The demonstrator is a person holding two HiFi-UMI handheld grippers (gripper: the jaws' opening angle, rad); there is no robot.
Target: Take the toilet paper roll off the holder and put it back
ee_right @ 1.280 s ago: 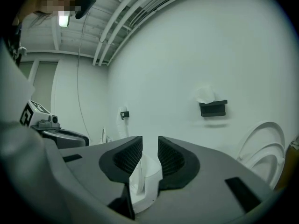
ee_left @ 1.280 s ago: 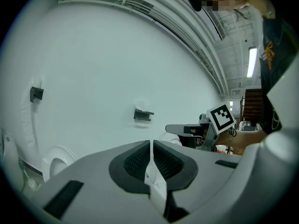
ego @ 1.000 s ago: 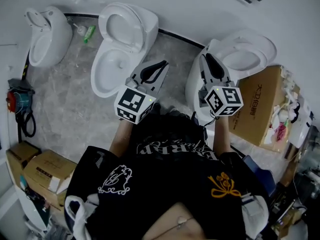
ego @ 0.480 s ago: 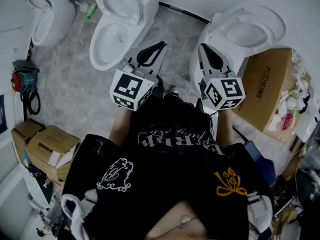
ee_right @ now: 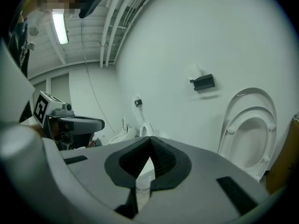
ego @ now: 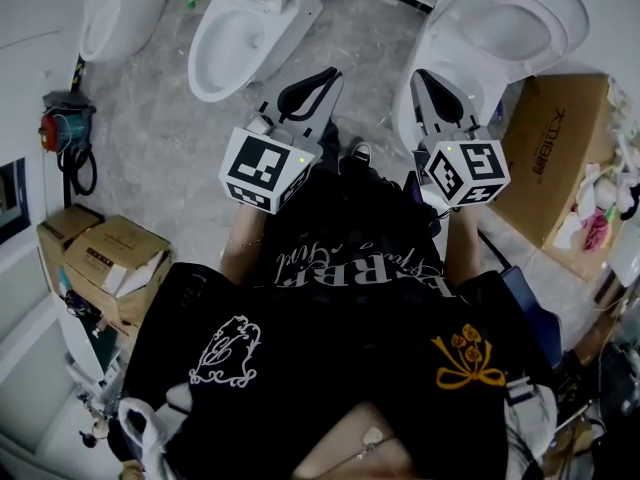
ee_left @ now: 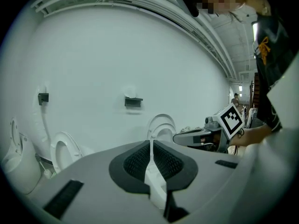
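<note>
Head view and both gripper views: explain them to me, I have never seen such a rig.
A person in a black shirt holds two hand tools, the left gripper and the right gripper; each carries a marker cube. The head view looks down from the person's head. Each gripper view looks along its own jaws. Both pairs of jaws are shut and hold nothing. On the floor stand white toilets and cardboard boxes. A black wall holder shows ahead; no paper roll is clearly visible.

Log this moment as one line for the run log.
left gripper: shut, empty | right gripper: shut, empty | toilet paper roll: not in view | black wall bracket: ahead on wall, untouched
</note>
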